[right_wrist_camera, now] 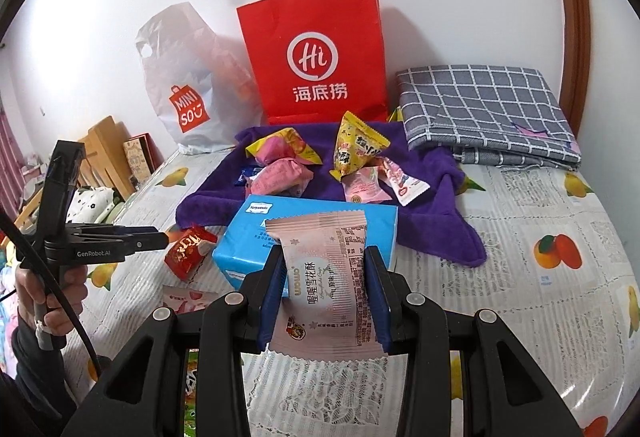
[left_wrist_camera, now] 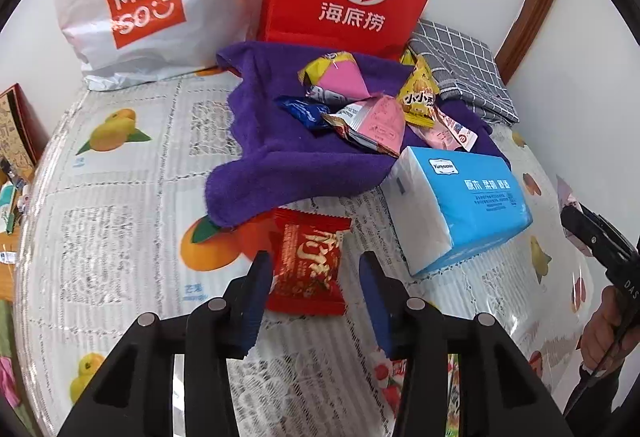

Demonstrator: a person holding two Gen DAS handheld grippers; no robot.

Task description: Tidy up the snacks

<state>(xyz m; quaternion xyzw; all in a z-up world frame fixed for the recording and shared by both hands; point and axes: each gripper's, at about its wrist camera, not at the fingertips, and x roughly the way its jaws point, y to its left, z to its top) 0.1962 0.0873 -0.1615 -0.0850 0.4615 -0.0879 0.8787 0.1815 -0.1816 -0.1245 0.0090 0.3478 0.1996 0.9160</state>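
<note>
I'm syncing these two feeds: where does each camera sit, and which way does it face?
Left wrist: on the left gripper, facing the red foil snack packet between its open fingers; the right gripper shows at the right edge.
Right wrist: on the right gripper, shut on a pink snack packet; the left gripper and hand show at left.
Shared: red paper bag, purple towel, blue tissue pack.

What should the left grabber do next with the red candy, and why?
Probably close on the red candy. The left gripper is open with a finger on each side of it, and the candy lies alone on the table, off the purple cloth where the other snacks are piled. The right gripper already holds a pink snack, so it is busy.
</note>
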